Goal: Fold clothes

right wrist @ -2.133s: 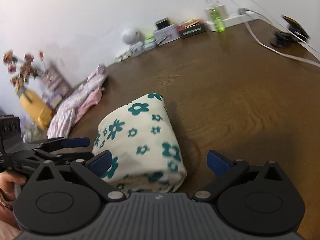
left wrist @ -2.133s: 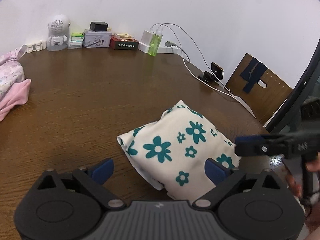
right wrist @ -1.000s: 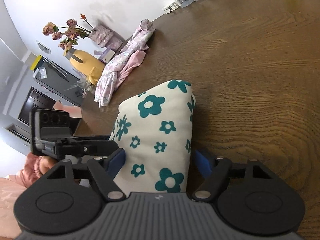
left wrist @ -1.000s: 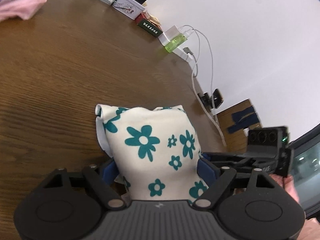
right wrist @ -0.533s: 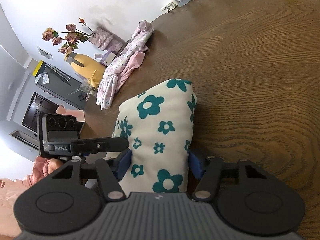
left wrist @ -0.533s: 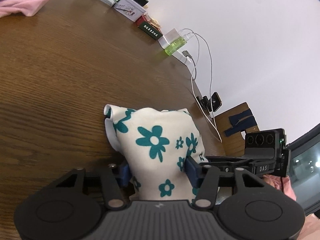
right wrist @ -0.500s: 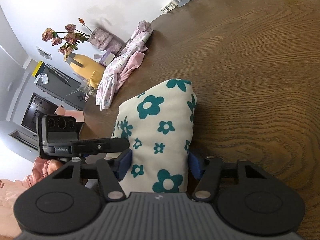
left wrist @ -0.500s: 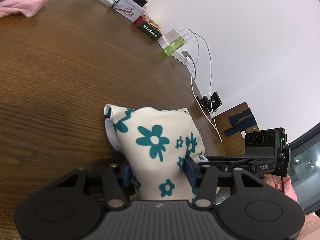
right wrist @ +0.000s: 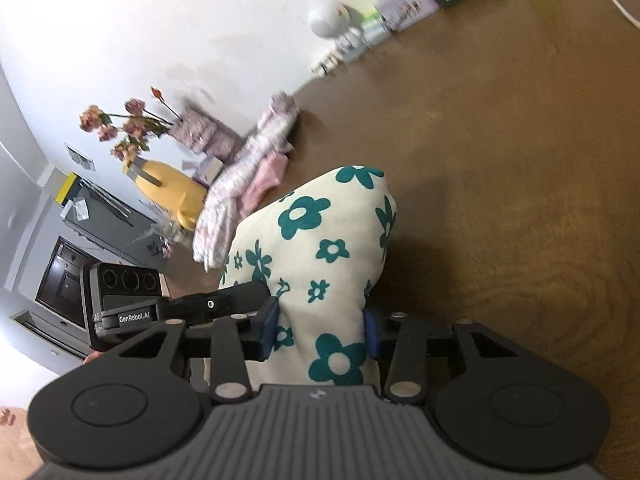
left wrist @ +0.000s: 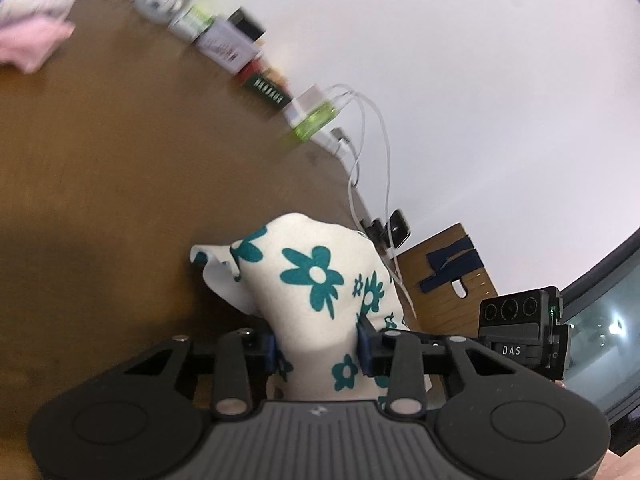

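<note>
A folded cream cloth with teal flowers sits bunched over the brown wooden table. My left gripper has its jaws closing on the cloth's near end, and both blue pads press into the fabric. My right gripper grips the same cloth from the opposite side, its jaws also closing with the pads dug in. Each gripper shows in the other's view: the right gripper and the left gripper. The cloth is squeezed narrow between the pads and its far end stands up.
A pile of pink and floral clothes lies at the table's far side. Boxes, a white round speaker, a green bottle and charger cables line the wall. A phone on a stand and a wooden chair are beyond the cloth.
Both pairs of jaws have closed in on the floral cloth, squeezing it narrower. The cloth's far end has risen and both views have tilted, with motion blur now.
</note>
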Available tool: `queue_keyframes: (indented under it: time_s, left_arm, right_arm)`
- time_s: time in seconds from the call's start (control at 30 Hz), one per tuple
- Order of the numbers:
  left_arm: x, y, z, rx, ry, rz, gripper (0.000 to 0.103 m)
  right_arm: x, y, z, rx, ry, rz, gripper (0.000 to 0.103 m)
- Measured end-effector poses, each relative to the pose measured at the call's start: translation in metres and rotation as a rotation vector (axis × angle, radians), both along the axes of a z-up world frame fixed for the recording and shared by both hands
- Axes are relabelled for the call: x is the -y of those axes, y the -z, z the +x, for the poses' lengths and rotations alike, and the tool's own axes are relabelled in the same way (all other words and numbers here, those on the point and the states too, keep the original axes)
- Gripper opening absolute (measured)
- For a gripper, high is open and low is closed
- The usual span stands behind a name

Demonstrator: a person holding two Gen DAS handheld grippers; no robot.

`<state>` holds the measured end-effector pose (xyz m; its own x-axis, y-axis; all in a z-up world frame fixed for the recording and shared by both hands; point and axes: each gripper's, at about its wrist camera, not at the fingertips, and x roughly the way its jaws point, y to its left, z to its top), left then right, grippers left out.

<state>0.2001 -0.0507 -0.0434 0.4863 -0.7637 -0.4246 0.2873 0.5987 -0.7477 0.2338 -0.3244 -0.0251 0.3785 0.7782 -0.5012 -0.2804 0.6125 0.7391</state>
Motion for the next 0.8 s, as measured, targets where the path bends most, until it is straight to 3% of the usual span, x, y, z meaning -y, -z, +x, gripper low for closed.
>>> queue_keyframes:
  time_s: [0.23,0.43,0.63,0.8]
  left_arm:
    - [-0.011,-0.025,0.013,0.058,-0.042,0.017,0.034]
    - [-0.031,-0.060,0.044,0.105,-0.077,0.077,0.034]
    - [-0.047,-0.091,0.113,0.141,-0.075,0.129,0.034]
    - [-0.047,-0.094,0.185,0.156,-0.071,0.200,0.034]
  right_arm:
    - [-0.010,-0.019,0.019,0.049,0.021,0.014,0.041]
    - [-0.036,-0.039,0.051,0.096,0.022,0.024,0.041]
    - [-0.063,-0.061,0.104,0.161,0.081,0.003,0.041]
    - [-0.073,-0.063,0.164,0.165,0.151,-0.002,0.041]
